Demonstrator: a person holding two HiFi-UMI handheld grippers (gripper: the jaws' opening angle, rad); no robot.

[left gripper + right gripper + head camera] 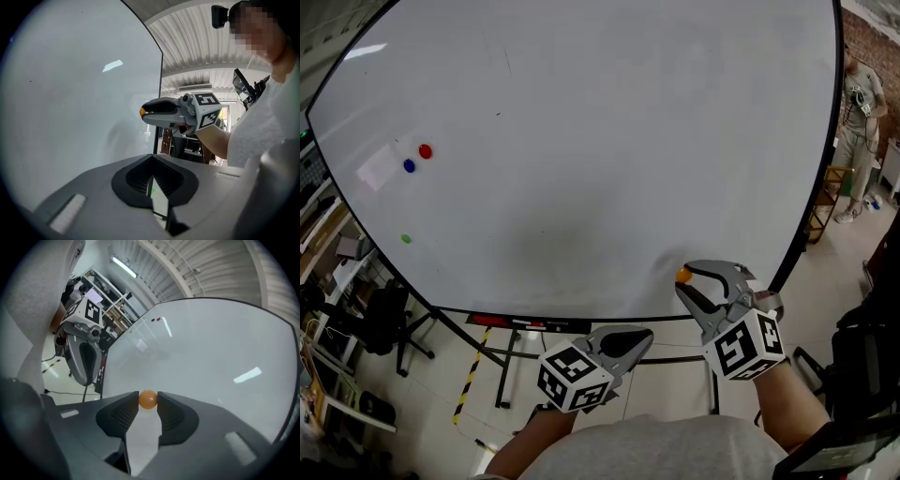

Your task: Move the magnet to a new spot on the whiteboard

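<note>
A small round orange magnet (148, 399) sits between the tips of my right gripper (148, 400), which is shut on it. In the head view the orange magnet (682, 275) and the right gripper (688, 278) are close to the whiteboard (581, 141) near its lower right edge; whether the magnet touches the board I cannot tell. In the left gripper view the same orange magnet (142, 112) shows at the right gripper's tip. My left gripper (636, 339) hangs below the board's bottom edge with its jaws together and nothing in them.
On the whiteboard's left part sit a red magnet (426, 151), a blue magnet (409, 166) and a green magnet (406, 239). A black chair (389, 323) and the board's stand legs (502, 375) are below. A person (859, 122) stands at the far right.
</note>
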